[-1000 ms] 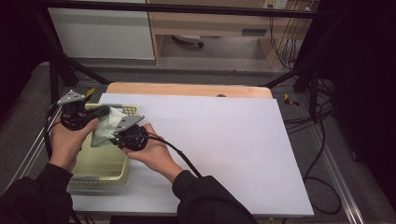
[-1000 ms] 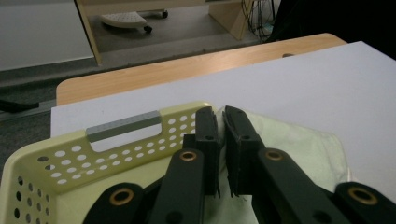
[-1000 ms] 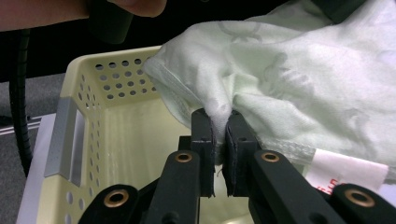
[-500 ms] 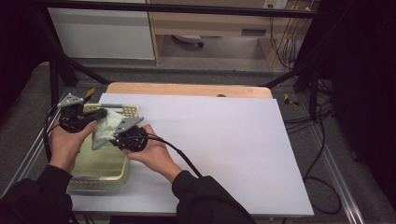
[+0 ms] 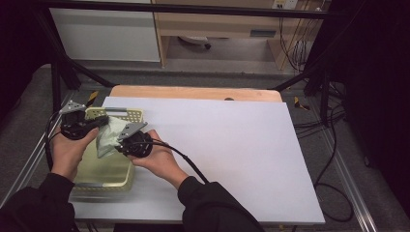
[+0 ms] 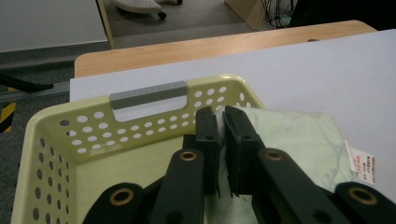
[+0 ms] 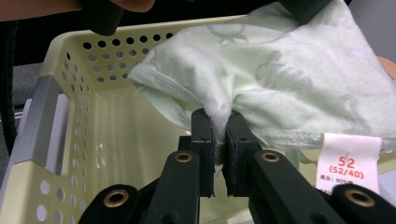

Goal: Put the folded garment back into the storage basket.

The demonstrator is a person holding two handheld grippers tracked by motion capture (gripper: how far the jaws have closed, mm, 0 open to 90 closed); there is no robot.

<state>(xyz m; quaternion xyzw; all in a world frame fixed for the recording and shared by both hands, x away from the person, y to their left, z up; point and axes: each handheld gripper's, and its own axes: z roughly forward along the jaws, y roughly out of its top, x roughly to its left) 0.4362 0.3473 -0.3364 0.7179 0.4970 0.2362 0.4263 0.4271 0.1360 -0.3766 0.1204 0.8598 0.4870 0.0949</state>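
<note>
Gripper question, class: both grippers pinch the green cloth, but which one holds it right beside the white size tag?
The right gripper: it pinches the green cloth beside the white size tag; the left gripper grips farther from it.

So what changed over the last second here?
Little: both grippers, left and right, stay shut on the pale green cloth and have eased it slightly toward the person, above the yellow basket. The basket hasn't moved.

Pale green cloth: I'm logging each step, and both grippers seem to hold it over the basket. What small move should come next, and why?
Probably lift it and carry it right, over the white table top. Both the left gripper and right gripper pinch the pale green cloth with a white tag, which hangs above the perforated pale yellow plastic basket.
</note>
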